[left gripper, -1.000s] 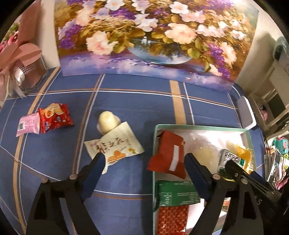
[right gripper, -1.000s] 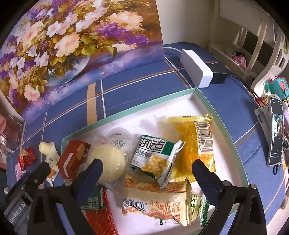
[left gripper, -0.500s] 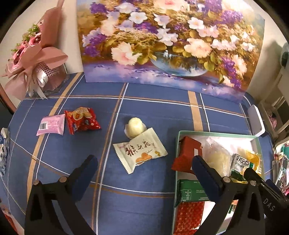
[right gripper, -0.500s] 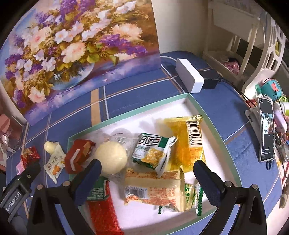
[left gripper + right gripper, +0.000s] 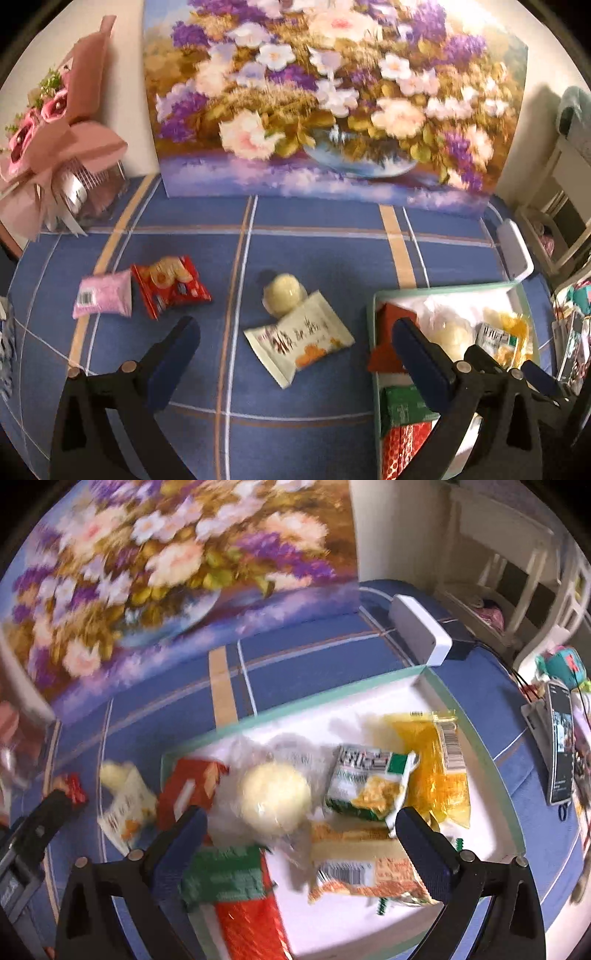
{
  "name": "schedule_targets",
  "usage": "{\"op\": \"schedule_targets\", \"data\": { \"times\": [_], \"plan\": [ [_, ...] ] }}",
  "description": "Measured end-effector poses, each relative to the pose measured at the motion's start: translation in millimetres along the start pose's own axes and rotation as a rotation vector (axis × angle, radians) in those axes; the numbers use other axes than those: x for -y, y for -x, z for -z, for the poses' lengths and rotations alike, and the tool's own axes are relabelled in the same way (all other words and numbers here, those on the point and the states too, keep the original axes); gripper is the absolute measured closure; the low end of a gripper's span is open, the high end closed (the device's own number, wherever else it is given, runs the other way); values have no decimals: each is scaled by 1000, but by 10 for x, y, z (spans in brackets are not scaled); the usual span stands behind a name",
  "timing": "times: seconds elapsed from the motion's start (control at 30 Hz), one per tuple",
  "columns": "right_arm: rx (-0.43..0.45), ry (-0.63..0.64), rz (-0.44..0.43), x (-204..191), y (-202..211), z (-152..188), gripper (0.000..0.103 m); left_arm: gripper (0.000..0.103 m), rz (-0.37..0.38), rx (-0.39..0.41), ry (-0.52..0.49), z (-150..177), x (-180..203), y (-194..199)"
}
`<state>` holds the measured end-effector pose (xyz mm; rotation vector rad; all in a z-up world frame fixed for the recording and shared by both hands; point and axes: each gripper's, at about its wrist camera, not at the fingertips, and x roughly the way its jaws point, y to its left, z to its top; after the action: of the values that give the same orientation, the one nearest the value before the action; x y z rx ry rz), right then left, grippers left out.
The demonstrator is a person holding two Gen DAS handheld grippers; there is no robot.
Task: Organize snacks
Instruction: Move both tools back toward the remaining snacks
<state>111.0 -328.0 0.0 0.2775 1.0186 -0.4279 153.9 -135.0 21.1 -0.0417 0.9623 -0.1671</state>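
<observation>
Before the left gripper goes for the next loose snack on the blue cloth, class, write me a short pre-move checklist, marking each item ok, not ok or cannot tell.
1. Left gripper open and empty: ok.
2. Right gripper open, holding nothing: ok.
3. White packet lies flat between the left fingers' line of approach: ok.
4. Round bun clear of the packet: not ok, they touch or overlap.
5. Tray has bare floor left: ok, near its front edge.
6. Red packet and pink packet apart: cannot tell; edges meet.
</observation>
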Motion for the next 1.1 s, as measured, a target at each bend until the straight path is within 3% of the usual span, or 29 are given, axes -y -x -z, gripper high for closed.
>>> {"op": "schedule_targets", "data": {
  "times": [0.1, 0.3, 0.5, 0.57, 0.7, 0.77, 1.1],
  "plan": [
    [26, 17, 14, -102, 70, -16, 0, 0, 23, 18, 34, 13, -171, 163],
    [36, 76, -58, -373, 230, 141, 0, 0, -5, 16, 125, 152, -554, 334],
    [32, 171, -36, -651, 181, 187, 0, 0, 24, -8, 194, 2, -842, 118],
    [38, 148, -34, -662, 159, 98, 0, 0, -2, -17, 186, -69, -887, 43],
    [51, 107, -91, -778, 129, 33, 0, 0, -18, -3, 191, -61, -1064, 96],
    [42, 143, -101, -890, 119, 85, 0, 0, -47, -12, 228, 4, -1210, 105],
    [47, 208, -193, -1274, 98, 133, 0, 0, -53, -27, 405, 110, -1954, 1]
  ]
}}
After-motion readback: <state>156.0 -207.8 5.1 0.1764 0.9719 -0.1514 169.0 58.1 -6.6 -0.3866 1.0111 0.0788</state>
